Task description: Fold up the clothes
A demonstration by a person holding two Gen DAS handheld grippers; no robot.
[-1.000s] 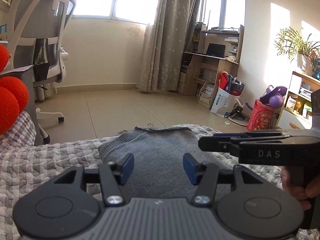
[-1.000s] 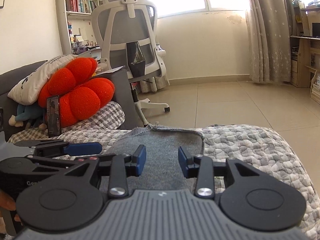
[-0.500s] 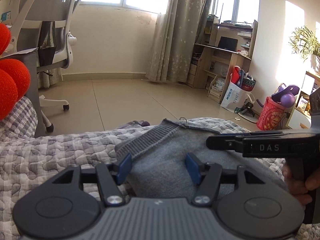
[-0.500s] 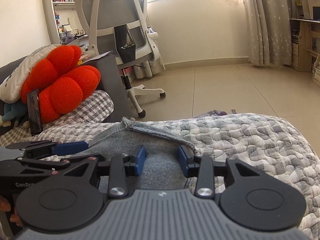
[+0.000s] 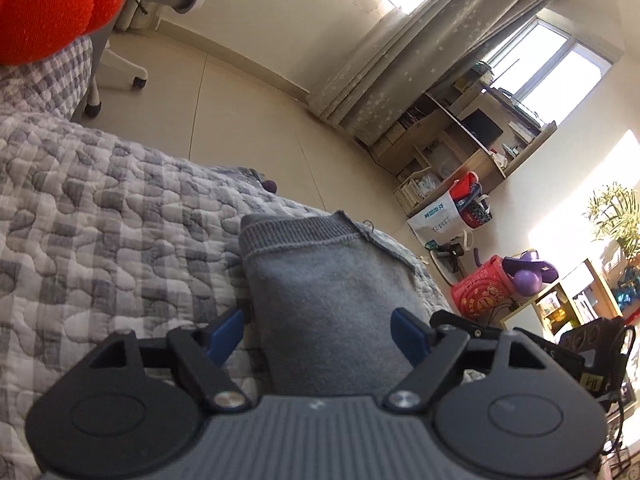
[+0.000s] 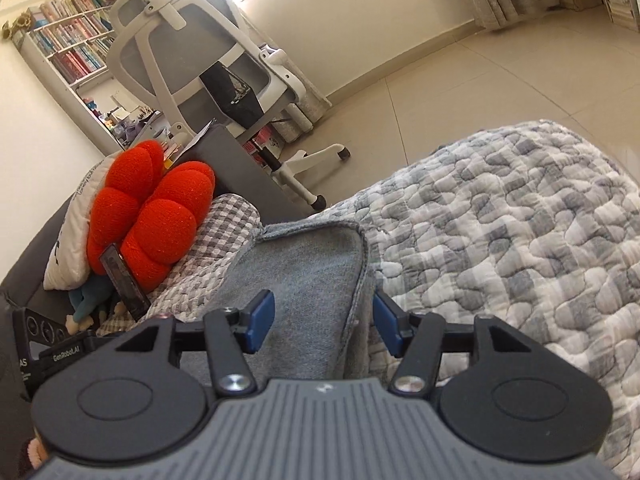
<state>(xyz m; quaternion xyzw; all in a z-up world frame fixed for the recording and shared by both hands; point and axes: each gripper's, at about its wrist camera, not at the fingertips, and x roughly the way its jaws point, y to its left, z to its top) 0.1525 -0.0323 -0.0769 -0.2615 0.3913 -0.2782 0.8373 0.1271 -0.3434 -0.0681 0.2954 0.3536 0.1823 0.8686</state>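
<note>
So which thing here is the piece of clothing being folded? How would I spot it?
Start at the big grey-and-white checked quilt that covers the bed. On it, near the edge that faces the floor, lies the grey knitted garment, folded into a narrow block. It is plain grey with a ribbed hem, unlike the patterned quilt and the bright red cushion beside it.

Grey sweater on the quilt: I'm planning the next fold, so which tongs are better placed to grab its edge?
Probably right: the right tongs straddle the grey sweater's side edge. The left tongs span its broad middle.
</note>
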